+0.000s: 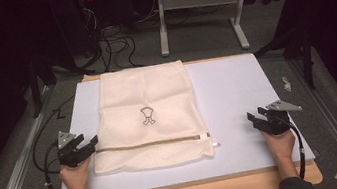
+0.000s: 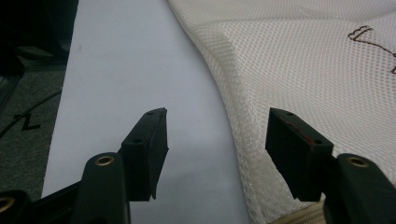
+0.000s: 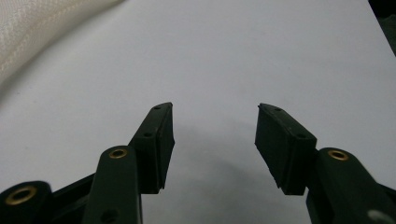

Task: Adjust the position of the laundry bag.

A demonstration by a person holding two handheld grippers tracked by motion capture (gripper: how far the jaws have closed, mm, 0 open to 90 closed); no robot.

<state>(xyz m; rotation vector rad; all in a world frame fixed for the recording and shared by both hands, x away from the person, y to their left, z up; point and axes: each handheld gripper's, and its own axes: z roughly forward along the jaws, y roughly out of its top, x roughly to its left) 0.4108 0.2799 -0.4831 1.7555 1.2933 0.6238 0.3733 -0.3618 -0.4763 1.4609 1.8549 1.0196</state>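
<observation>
Cream mesh laundry bag (image 1: 147, 115) flat on the white table (image 1: 237, 94), running from far edge toward near side, zipper band across its lower part, small pull at near right corner. Small dark emblem near centre.

Left gripper (image 1: 86, 146) at bag's left edge, near the zipper line; jaws apart, nothing between them. In left gripper view, one jaw over bare table, the other over the mesh edge (image 2: 299, 70); contact with fabric hard to tell. Right gripper (image 1: 257, 119) well apart from bag, over bare table; jaws apart, empty. In right gripper view, bag (image 3: 42, 28) off at upper left corner.

Judged step: approach, before any grasp.

Risks from here:
- Left jaws closing on one mesh layer only, the under layer left lying; cause: thin, limp fabric flat against table.
- Jaw tip dragging along table and bunching the edge instead of getting under it.
- Bag sliding on smooth surface under a one-sided pull, right side being unheld.
- Right reach long; zipper pull small, easy to miss or knock aside.
</observation>
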